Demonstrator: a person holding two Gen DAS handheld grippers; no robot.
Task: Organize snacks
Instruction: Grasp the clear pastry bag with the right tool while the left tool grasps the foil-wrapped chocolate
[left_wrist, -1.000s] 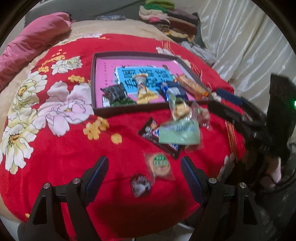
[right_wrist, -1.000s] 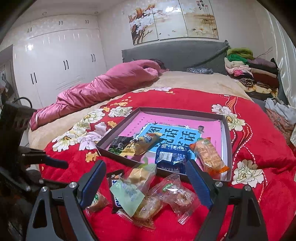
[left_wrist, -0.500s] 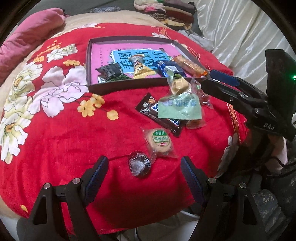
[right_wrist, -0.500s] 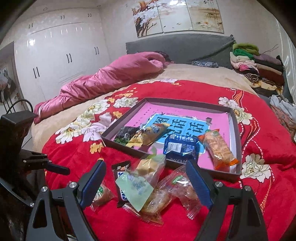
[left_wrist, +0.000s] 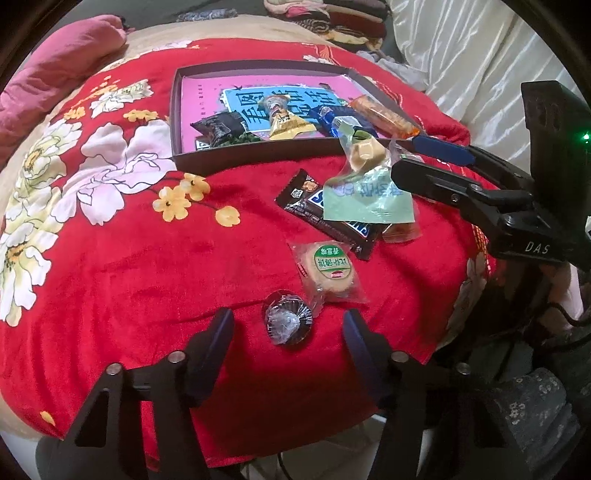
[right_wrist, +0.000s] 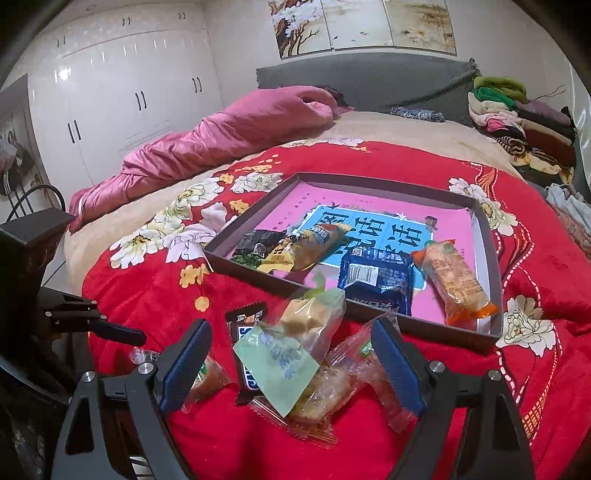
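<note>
left gripper (left_wrist: 288, 328), jaws just closing but not yet touching the foil-cupped chocolate (left_wrist: 287, 325) at lower centre, must pinch it for the tray (left_wrist: 258, 153); right gripper (right_wrist: 291, 354) hangs released.

My right gripper (right_wrist: 291, 363) has its fingers (right_wrist: 397, 363) wide apart, touching nothing. Between them a green-and-clear snack bag (right_wrist: 291, 345) lies on top of a dark chocolate bar (right_wrist: 245, 354) and some clear-wrapped cakes (right_wrist: 325, 391). They rest on the red flowered blanket (right_wrist: 147, 295) on the bed. Just behind is the tray (right_wrist: 495, 280), with a blue packet (right_wrist: 376, 277), an orange packet (right_wrist: 452, 282) and a yellow packet (right_wrist: 306, 245) inside. My left gripper (right_wrist: 122, 334) pokes in from the left.
</note>
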